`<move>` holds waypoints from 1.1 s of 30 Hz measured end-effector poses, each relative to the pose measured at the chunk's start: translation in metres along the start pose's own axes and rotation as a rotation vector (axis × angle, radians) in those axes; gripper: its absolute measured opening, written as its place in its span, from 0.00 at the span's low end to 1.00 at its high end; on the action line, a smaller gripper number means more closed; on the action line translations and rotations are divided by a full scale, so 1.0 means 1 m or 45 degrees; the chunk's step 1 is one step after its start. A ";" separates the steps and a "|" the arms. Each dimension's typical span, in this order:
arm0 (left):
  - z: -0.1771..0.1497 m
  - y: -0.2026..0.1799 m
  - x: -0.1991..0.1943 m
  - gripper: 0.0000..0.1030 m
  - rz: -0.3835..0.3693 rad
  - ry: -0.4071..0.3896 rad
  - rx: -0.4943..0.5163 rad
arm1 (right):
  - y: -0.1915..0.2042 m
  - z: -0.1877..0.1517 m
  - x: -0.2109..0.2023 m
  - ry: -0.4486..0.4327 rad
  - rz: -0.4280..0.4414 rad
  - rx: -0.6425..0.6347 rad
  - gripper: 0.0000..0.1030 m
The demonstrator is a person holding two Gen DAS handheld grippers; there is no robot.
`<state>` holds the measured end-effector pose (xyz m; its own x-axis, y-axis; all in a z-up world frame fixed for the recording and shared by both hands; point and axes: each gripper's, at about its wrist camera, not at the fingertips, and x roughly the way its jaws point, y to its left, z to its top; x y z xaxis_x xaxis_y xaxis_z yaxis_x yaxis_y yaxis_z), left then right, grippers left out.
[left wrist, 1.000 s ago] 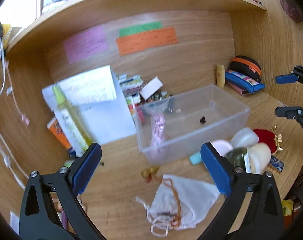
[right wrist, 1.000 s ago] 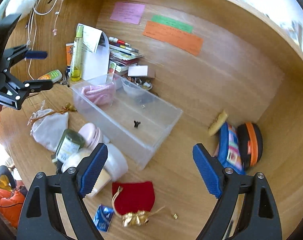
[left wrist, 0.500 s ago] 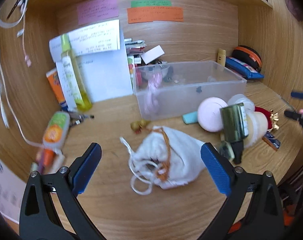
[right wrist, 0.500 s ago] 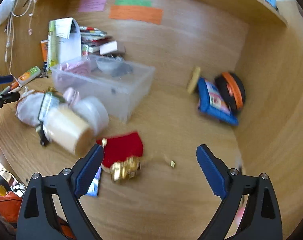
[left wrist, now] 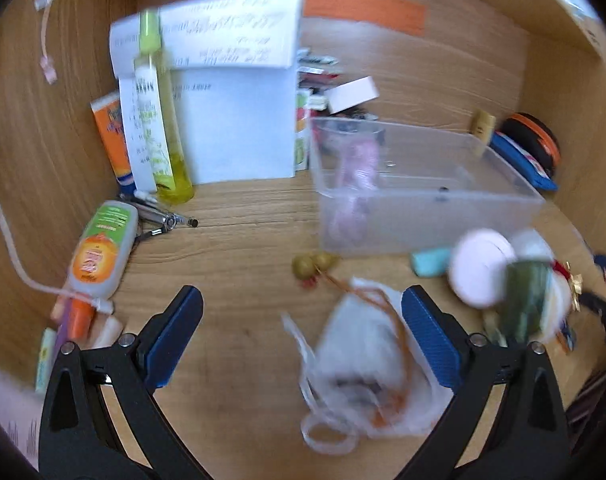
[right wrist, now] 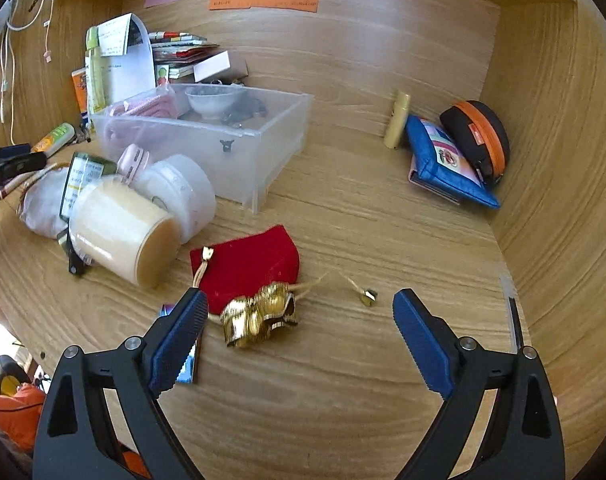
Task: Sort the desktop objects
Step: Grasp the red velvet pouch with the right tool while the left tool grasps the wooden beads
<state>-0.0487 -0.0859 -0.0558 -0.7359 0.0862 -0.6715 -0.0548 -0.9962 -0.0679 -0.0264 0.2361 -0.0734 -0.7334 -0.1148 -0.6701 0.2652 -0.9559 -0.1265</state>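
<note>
Left gripper (left wrist: 301, 330) spread wide, nothing pinched; white pouch (left wrist: 367, 356) lies between its fingers toward the right pad, contact unclear in the blur. Right gripper (right wrist: 297, 330) spread, empty; gold bow (right wrist: 259, 314) of red pouch (right wrist: 247, 266) sits at 12 o'clock. Clear bin (right wrist: 247, 152) at 11 o'clock, jars (right wrist: 123, 228) at 10.

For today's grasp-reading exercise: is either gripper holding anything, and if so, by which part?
Nothing is held. The left gripper stands open above the white drawstring pouch; the right gripper stands open near the gold ribbon, touching neither.
</note>
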 end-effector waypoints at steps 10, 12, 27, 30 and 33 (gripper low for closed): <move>0.021 0.007 0.068 0.66 -0.042 0.222 -0.007 | -0.010 0.005 0.016 0.076 -0.006 0.037 0.90; 0.021 0.004 0.072 0.66 -0.034 0.227 0.011 | -0.010 0.007 0.020 0.095 0.019 0.040 0.90; 0.021 -0.005 0.079 0.42 -0.012 0.244 0.096 | -0.006 0.016 0.051 0.215 0.279 0.048 0.82; 0.022 -0.006 0.080 0.40 -0.014 0.243 0.104 | -0.004 0.016 0.054 0.225 0.290 0.037 0.68; 0.021 -0.010 0.080 0.32 -0.022 0.235 0.122 | -0.001 0.017 0.053 0.207 0.268 0.001 0.52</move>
<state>-0.1206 -0.0695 -0.0932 -0.5989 0.0957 -0.7951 -0.1370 -0.9904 -0.0160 -0.0761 0.2260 -0.0959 -0.5518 -0.2659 -0.7904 0.4005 -0.9159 0.0285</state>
